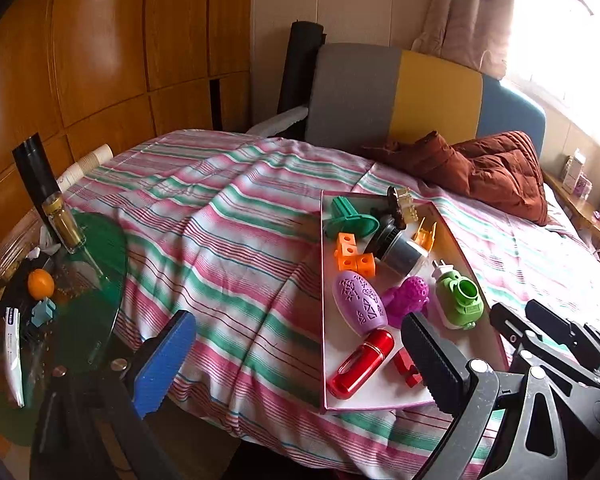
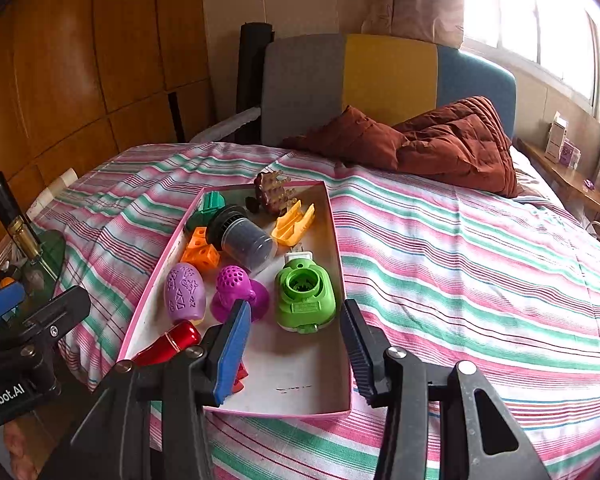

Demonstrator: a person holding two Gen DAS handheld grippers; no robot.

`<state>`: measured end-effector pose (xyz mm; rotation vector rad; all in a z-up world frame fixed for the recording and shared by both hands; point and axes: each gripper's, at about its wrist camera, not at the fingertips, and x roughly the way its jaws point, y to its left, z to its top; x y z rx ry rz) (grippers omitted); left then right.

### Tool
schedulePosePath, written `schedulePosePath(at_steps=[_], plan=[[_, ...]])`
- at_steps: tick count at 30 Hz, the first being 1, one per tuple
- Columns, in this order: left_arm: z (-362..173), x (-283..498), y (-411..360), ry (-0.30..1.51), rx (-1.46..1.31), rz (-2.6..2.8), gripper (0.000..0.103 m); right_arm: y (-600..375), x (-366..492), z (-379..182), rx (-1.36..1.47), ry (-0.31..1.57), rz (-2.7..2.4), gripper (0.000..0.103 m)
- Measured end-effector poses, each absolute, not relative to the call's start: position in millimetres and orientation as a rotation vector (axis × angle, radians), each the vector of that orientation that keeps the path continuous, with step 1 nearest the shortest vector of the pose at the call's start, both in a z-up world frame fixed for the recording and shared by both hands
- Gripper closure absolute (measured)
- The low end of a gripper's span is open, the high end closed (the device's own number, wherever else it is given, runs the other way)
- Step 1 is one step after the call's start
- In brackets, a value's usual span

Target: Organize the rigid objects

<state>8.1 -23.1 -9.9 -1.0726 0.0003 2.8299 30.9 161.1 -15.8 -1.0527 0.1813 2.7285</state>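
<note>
Because gathered in the pink-rimmed tray [image 2: 336, 240] on the bed [image 2: 460, 280], rigid objects [image 2: 304, 296] within easy reach; right gripper [image 2: 296, 344] and left gripper [image 1: 296, 356] wide open, empty, hovering at near edge.

Striped bedspread [image 2: 460, 280], tricolour headboard [image 2: 388, 80], wood-panelled wall [image 1: 100, 60], bright window [image 2: 532, 12]

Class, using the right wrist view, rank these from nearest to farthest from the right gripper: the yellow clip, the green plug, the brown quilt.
From the right gripper:
1. Green plug, in the tray's near half.
2. Yellow clip, towards the tray's far end.
3. Brown quilt, by the headboard.
</note>
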Motion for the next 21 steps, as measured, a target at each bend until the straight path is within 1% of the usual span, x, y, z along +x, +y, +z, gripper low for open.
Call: schedulePosePath(at_steps=[21], plan=[[-10.4, 8.8, -26.2, -0.007, -1.053, 2.847, 0.001, 147.4, 20.6, -20.7, -1.092, 0.154, 2.734, 0.056]])
